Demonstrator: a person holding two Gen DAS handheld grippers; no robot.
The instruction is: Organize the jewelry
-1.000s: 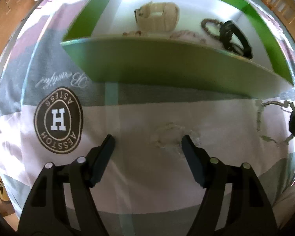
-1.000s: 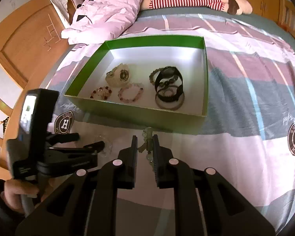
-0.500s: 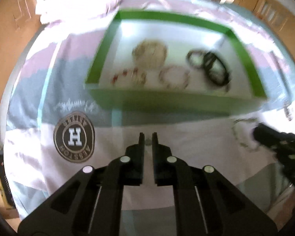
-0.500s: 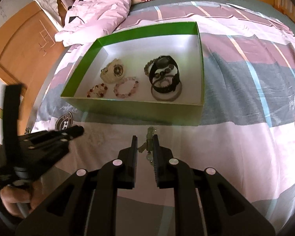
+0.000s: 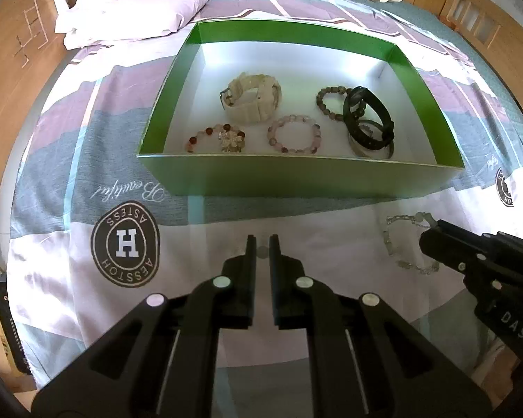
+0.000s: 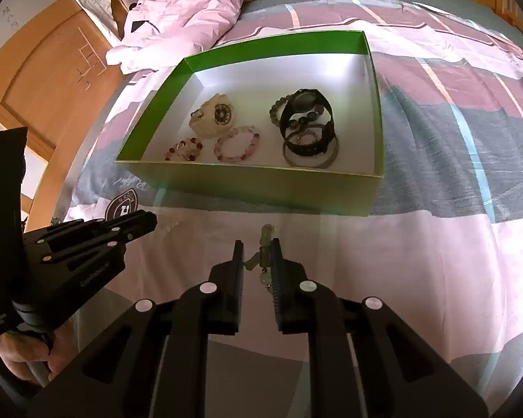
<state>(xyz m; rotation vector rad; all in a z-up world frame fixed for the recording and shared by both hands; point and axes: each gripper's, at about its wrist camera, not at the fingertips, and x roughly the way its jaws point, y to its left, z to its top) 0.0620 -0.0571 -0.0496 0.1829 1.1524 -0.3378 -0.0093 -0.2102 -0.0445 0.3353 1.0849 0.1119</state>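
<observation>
The right tongs (image 6: 256, 257) grip a pale green bracelet (image 6: 265, 244) above the bed; the left tongs (image 5: 260, 249) pinch a clear bead bracelet (image 5: 261, 251). The green box (image 6: 261, 188) lies directly ahead, farther away, both tongs similarly near.

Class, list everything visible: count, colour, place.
green box: 1, green, on bedsheet
cream watch: 1, cream, box rear
black watch: 1, black, box right
silver bangle: 1, silver, under black watch
brown bracelet: 1, brown, beside black watch
pink bracelet: 1, pink, box front
red bracelet: 1, red-pink, box front-left
chain bracelet: 1, pale, gripped
clear bracelet: 1, clear, gripped
left hand-held gripper: 1, black, holds clear bracelet
right hand-held gripper: 1, black, holds chain bracelet
</observation>
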